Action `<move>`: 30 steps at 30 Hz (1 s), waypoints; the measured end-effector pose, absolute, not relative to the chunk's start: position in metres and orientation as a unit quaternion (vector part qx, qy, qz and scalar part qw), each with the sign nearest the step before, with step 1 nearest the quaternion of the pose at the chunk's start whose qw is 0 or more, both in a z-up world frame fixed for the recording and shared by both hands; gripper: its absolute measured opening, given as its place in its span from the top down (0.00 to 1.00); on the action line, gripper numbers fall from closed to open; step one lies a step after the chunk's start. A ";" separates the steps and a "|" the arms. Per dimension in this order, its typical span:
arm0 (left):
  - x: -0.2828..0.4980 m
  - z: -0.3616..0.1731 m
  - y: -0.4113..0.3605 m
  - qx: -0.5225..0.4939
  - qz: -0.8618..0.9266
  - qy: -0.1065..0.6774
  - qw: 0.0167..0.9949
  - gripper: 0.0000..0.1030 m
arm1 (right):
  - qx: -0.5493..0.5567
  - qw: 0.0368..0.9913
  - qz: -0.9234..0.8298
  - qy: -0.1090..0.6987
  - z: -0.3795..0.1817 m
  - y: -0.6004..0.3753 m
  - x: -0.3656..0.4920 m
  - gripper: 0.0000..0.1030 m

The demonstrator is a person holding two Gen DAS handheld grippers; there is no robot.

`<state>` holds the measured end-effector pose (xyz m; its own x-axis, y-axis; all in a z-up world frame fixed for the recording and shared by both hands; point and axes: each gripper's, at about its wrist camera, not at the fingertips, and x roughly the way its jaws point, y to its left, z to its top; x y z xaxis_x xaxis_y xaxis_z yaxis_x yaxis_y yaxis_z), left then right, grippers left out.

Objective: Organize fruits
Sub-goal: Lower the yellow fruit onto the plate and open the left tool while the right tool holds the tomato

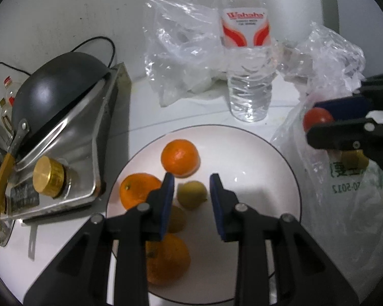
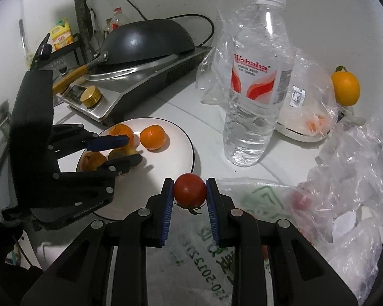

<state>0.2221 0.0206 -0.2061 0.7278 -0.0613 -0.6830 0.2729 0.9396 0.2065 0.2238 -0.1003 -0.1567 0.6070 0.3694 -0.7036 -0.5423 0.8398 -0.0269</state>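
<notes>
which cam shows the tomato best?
Right wrist: the tomato sits centre frame, clamped between the right gripper pads, stem showing. Left wrist catches only part of it at the right edge, blurred, behind that gripper's fingers.

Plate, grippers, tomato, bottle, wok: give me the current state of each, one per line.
Plate: holds three oranges and smaller yellowish fruit.
Left gripper: over the plate, nothing gripped.
Right gripper: shut on the tomato.
Tomato: red, clamped between the pads, beside the plate.
Water bottle: upright, capped.
Wok: upside down on the stove.
</notes>
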 end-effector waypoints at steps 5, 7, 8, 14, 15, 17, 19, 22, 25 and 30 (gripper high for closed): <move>0.212 -0.195 0.027 0.140 -0.098 0.336 0.926 0.67 | -0.130 0.885 0.257 0.367 -0.157 -0.089 0.226 0.73; 0.205 -0.189 0.033 0.130 -0.101 0.326 0.931 0.65 | -0.137 0.882 0.259 0.369 -0.157 -0.082 0.227 0.73; 0.203 -0.187 0.035 0.126 -0.101 0.324 0.932 0.65 | -0.141 0.881 0.259 0.370 -0.158 -0.079 0.228 0.73; 0.188 -0.180 0.060 0.088 -0.094 0.313 0.941 0.60 | -0.152 0.875 0.257 0.381 -0.164 -0.055 0.247 0.73; 0.185 -0.177 0.065 0.080 -0.093 0.308 0.944 0.59 | -0.154 0.874 0.258 0.382 -0.165 -0.051 0.249 0.73; 0.180 -0.174 0.071 0.073 -0.091 0.302 0.946 0.59 | -0.157 0.873 0.257 0.384 -0.166 -0.045 0.255 0.73; 0.178 -0.171 0.078 0.064 -0.088 0.295 0.949 0.59 | -0.162 0.870 0.256 0.388 -0.169 -0.038 0.260 0.73; 0.178 -0.173 0.086 0.051 -0.085 0.294 0.951 0.58 | -0.165 0.867 0.254 0.395 -0.174 -0.031 0.270 0.73; 0.178 -0.175 0.092 0.042 -0.083 0.295 0.951 0.58 | -0.166 0.866 0.250 0.399 -0.178 -0.026 0.277 0.73; 0.180 -0.179 0.101 0.034 -0.078 0.299 0.950 0.51 | -0.168 0.864 0.248 0.405 -0.183 -0.020 0.283 0.73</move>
